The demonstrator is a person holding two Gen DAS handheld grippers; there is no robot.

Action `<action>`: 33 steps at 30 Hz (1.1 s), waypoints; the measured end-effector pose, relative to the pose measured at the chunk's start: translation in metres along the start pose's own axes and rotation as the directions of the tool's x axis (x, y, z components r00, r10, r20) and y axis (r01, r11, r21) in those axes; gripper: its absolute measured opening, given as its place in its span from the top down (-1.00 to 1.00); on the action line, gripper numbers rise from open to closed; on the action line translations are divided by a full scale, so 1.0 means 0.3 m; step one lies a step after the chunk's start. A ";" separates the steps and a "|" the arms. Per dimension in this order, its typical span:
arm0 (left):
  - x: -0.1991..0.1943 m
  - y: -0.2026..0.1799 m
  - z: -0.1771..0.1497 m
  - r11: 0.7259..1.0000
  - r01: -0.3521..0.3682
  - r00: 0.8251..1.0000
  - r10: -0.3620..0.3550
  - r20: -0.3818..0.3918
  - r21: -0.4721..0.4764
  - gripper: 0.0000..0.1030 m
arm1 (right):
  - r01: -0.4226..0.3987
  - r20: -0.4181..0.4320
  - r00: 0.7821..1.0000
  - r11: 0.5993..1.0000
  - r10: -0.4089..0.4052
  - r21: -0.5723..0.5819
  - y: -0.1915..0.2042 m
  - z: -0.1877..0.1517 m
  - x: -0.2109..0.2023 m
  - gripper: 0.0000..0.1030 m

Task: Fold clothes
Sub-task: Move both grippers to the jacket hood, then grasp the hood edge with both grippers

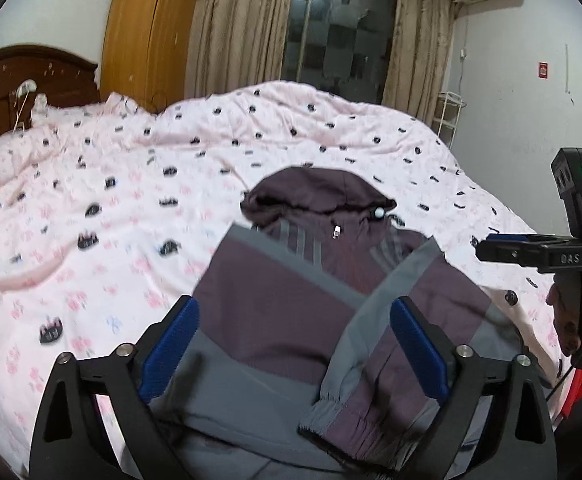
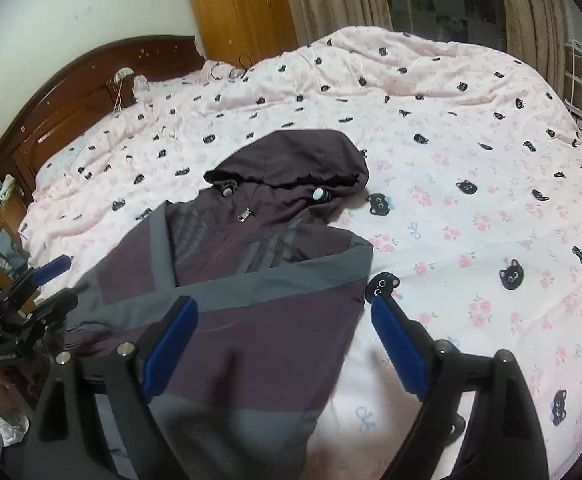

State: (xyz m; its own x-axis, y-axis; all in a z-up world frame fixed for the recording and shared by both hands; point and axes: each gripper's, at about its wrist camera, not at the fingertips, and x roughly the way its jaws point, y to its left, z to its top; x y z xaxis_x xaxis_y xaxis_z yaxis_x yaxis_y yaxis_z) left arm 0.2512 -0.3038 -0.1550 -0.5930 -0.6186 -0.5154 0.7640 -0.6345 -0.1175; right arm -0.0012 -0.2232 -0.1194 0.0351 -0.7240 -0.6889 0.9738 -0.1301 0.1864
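Both your left hand-held gripper (image 1: 295, 344) and right hand-held gripper (image 2: 283, 344) hang released above the hooded jacket (image 2: 227, 280) on the bed (image 2: 471, 160); sleeves crossed inward, next lift the hem toward the hood (image 2: 295, 156).

A purple and grey hooded jacket (image 2: 251, 288) lies front-up on the bed (image 2: 471, 168), its zip closed and its dark hood (image 2: 303, 160) spread flat at the far end, toward the curtains. Both sleeves are folded in across the chest, forming a V of grey bands; the elastic cuff (image 1: 343, 412) of one sleeve lies on the lower front. Two pale round cord stoppers sit at the hood's opening.
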 end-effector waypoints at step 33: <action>1.043 0.317 0.482 0.928 0.343 0.805 -0.369 -0.464 -0.143 -0.87 | -0.304 -0.171 0.915 0.903 0.366 0.304 -0.532 0.520 0.635 -0.77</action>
State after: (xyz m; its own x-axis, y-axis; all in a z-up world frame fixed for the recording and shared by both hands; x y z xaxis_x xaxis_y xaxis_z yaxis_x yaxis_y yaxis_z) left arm 0.1015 -0.6246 -0.2046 -0.6412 -0.0489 -0.7658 0.5422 -0.7351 -0.4070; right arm -0.1849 -0.4461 -0.1712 0.4270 -0.5941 -0.6817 0.8000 -0.1031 0.5910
